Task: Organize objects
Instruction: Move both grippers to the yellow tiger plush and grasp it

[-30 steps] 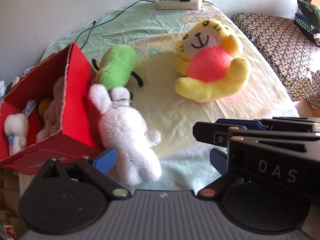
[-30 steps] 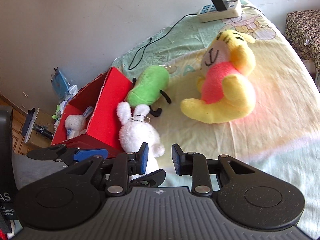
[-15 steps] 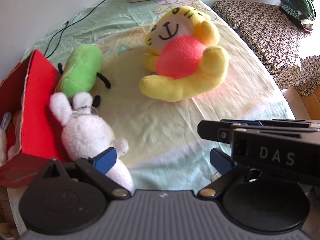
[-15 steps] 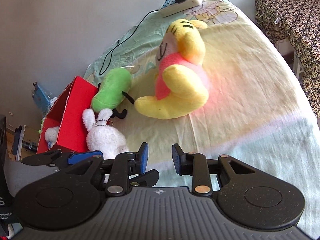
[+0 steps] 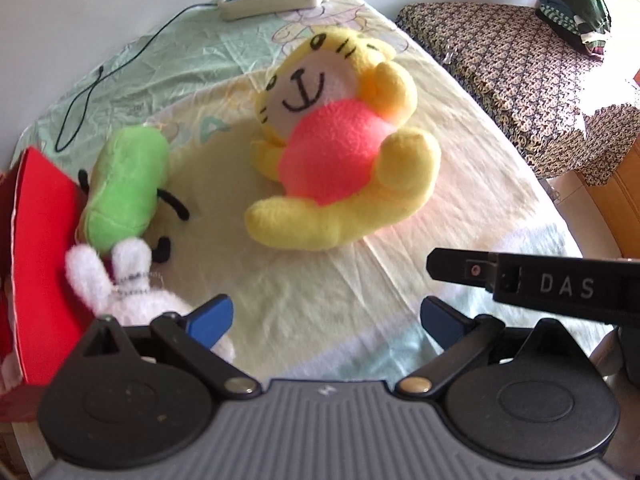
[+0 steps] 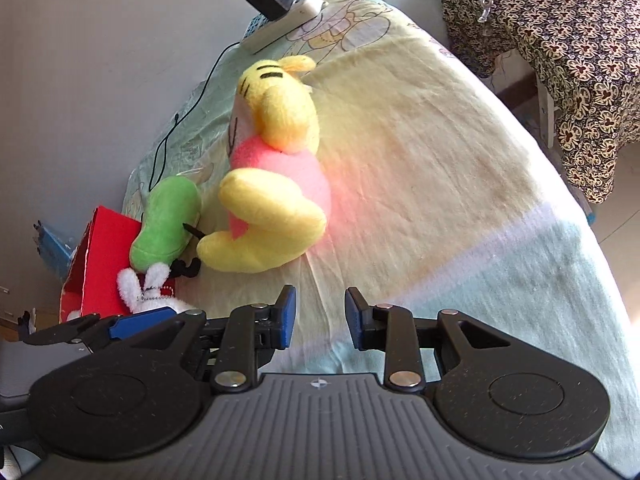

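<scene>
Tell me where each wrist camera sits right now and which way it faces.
Left wrist: behind the open left gripper, facing the yellow tiger plush; the right gripper's side crosses at right.
Right wrist: behind the open right gripper, looking along the bedsheet; the left gripper's tip shows low left.
Shared: tiger, green plush, white rabbit, red box, power strip.

Pale wall [image 6: 100, 60], patterned bench [image 5: 500, 64], sunlit floor [image 6: 624, 216]

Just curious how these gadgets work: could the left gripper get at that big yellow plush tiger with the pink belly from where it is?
Probably yes. The left gripper is open, and only bare bedsheet lies between it and the yellow plush tiger.
</scene>
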A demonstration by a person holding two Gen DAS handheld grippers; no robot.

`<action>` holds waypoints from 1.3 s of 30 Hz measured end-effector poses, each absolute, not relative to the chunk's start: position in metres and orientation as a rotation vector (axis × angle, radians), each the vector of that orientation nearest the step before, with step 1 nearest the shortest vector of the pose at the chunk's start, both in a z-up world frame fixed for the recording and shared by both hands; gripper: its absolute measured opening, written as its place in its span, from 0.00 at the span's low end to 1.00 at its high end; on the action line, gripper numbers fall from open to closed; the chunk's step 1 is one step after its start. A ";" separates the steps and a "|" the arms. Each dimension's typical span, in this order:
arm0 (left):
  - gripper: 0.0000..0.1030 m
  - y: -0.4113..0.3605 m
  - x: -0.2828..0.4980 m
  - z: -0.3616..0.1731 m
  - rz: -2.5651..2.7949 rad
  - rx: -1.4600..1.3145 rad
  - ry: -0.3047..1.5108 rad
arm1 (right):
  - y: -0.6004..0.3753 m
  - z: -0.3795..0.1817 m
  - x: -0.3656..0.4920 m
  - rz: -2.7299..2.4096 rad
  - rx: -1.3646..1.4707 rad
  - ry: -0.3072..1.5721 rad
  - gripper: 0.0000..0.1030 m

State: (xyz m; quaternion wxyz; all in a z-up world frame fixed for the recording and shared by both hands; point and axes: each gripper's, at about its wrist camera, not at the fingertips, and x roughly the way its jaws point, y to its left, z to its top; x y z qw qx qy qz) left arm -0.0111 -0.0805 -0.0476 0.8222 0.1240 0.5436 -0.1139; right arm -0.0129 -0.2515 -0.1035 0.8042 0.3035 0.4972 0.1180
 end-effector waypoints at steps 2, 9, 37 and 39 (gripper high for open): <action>0.98 -0.082 -0.006 -0.044 -0.254 0.265 1.138 | -0.258 -0.103 -0.007 0.238 0.672 1.054 0.29; 0.98 -0.082 0.018 -0.031 -0.281 0.237 1.099 | -0.274 -0.092 0.014 0.212 0.711 0.992 0.30; 0.99 -0.049 0.109 -0.079 -0.450 -0.143 1.226 | -0.254 -0.118 0.089 0.359 0.845 1.023 0.52; 0.99 -0.048 0.113 -0.083 -0.450 -0.155 1.233 | -0.253 -0.122 0.093 0.371 0.853 1.028 0.53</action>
